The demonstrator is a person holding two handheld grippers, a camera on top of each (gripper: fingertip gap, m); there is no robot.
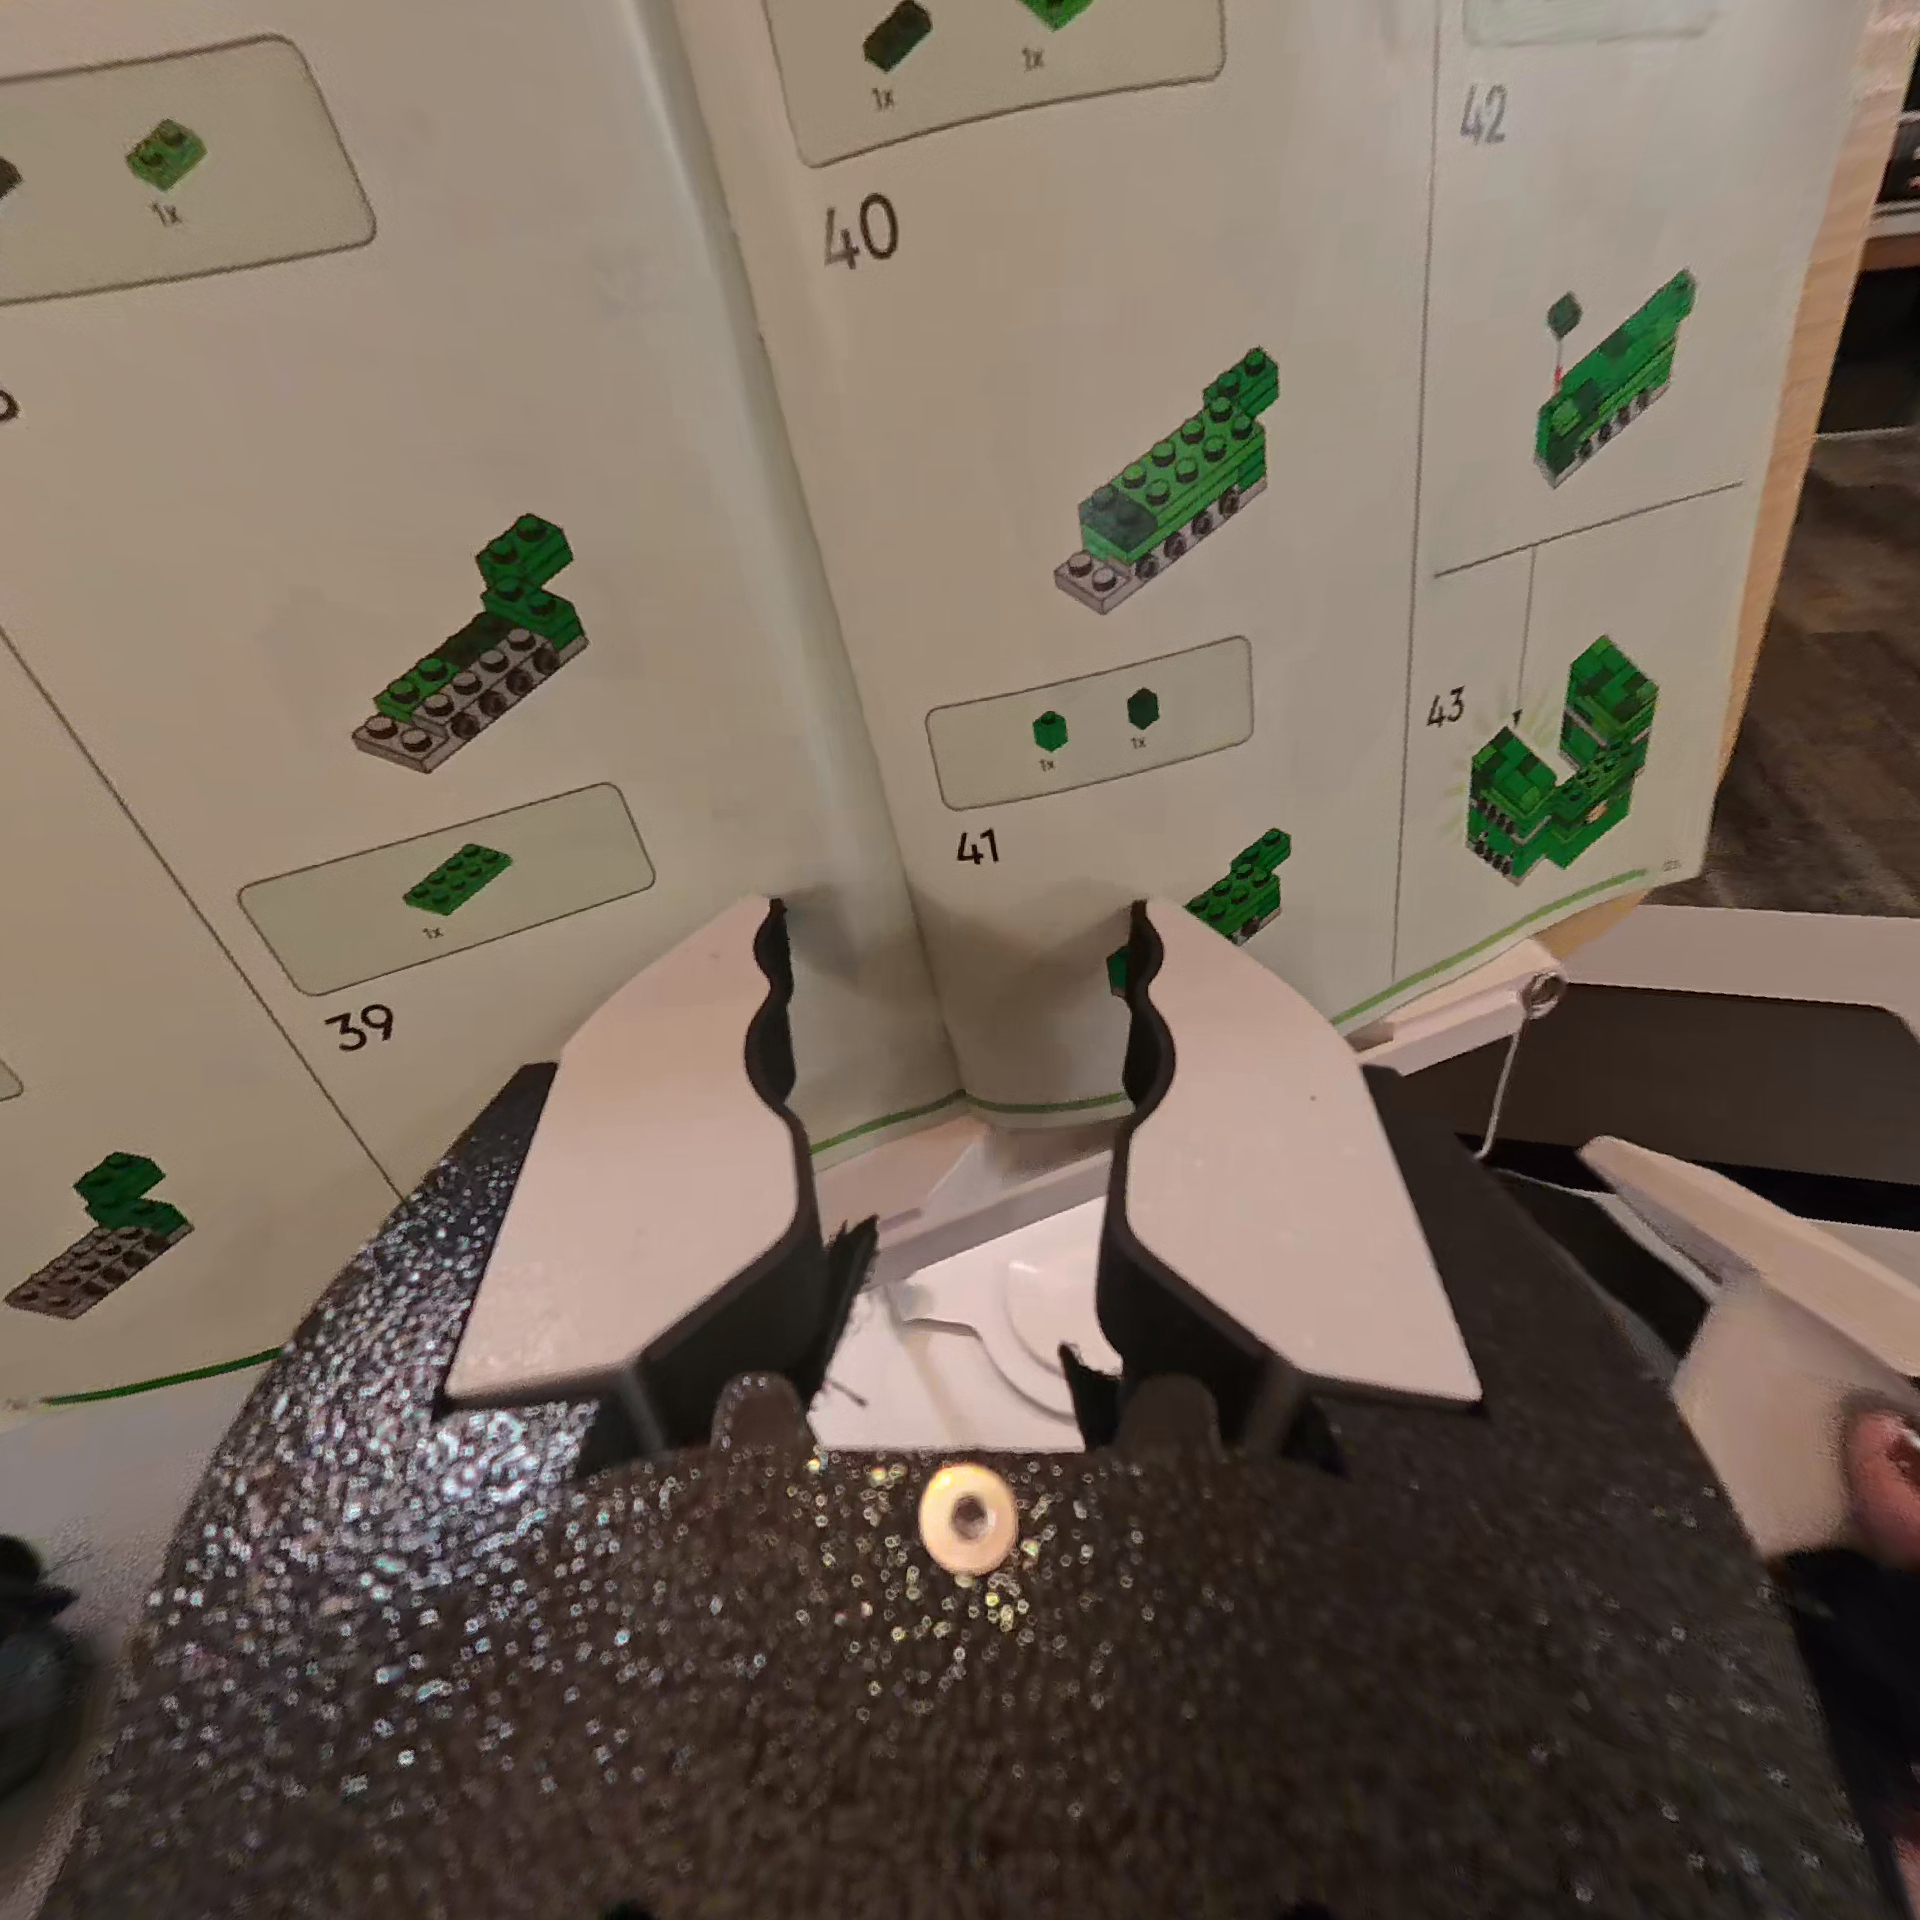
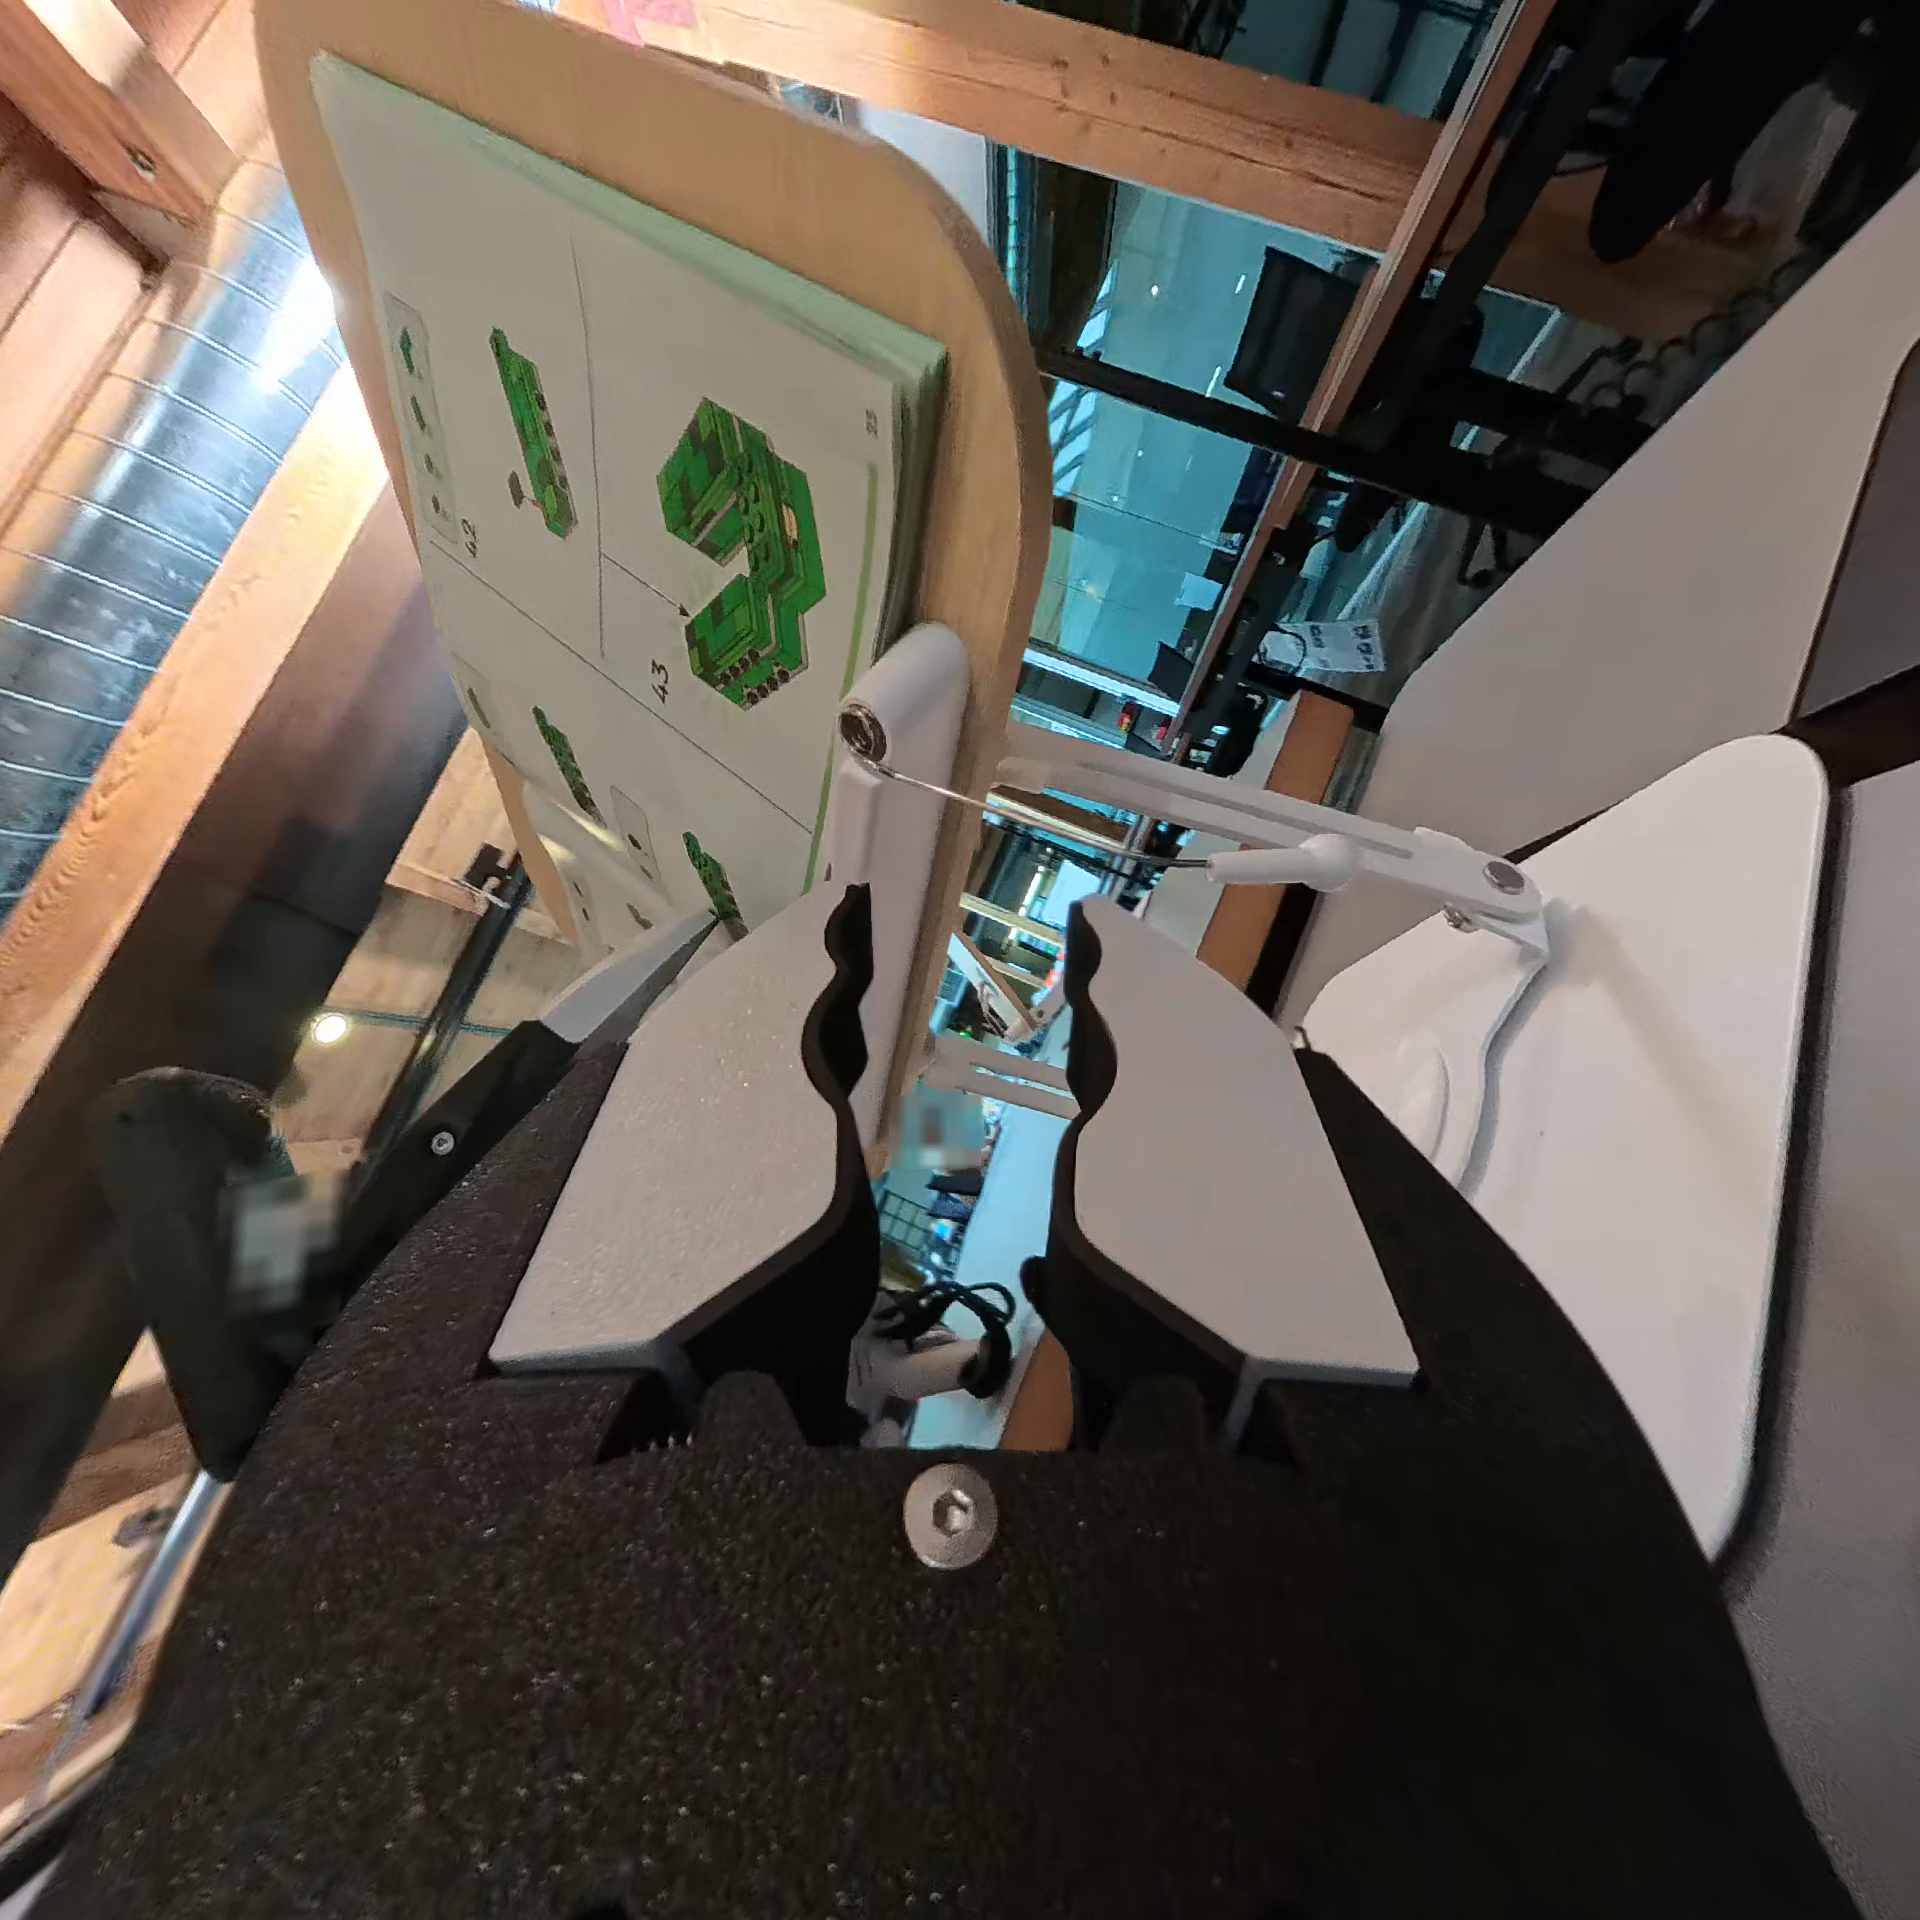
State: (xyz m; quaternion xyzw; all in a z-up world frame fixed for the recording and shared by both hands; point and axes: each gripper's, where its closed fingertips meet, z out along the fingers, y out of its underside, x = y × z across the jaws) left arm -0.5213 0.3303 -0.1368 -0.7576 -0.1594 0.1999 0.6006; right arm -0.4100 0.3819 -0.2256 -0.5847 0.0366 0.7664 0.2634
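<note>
A wooden book stand (image 2: 997,436) on a white table (image 2: 1621,1091) props an open brick-building instruction booklet (image 1: 644,436). Left gripper (image 1: 956,914), jaws apart and empty, faces its spine; right gripper (image 2: 966,914), likewise apart, straddles the stand's white page clip (image 2: 904,707).

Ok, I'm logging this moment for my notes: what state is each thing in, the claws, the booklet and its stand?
left claw: open, empty, pointing at the booklet's centre fold.
right claw: open, empty, at the stand's lower corner.
instruction booklet: open, propped upright on the stand.
wooden book stand: upright, tilted back, holding the booklet.
white page-holder arm: at the booklet's lower corner.
</note>
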